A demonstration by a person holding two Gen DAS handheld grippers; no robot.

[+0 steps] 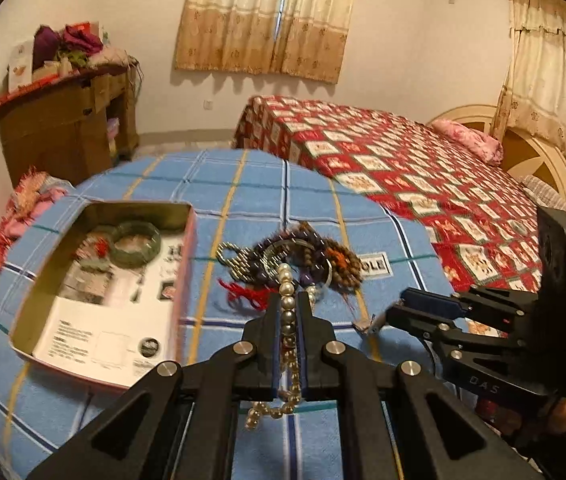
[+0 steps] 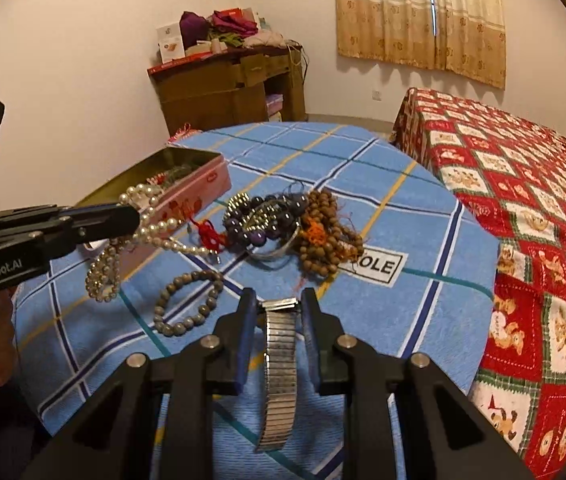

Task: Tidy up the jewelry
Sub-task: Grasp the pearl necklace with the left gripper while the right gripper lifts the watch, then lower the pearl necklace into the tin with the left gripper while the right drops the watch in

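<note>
My left gripper (image 1: 289,300) is shut on a pearl necklace (image 1: 287,312) and holds it above the blue checked cloth; in the right wrist view the left gripper (image 2: 133,212) shows the pearl strand (image 2: 155,232) hanging beside the tin. My right gripper (image 2: 279,300) is shut on a metal watch band (image 2: 281,364) that hangs down between its fingers. In the left wrist view the right gripper (image 1: 393,314) sits right of the pile. A pile of jewelry (image 2: 283,220) lies mid-table: dark purple beads, brown wooden beads (image 2: 323,236), a silver bangle. A grey bead bracelet (image 2: 187,300) lies nearer.
An open pink tin box (image 1: 103,280) at the left holds a green bangle (image 1: 135,240) and paper. The round table (image 2: 423,320) wears a blue checked cloth. A bed with a red quilt (image 2: 523,200) stands to the right. A wooden cabinet (image 2: 227,88) stands by the far wall.
</note>
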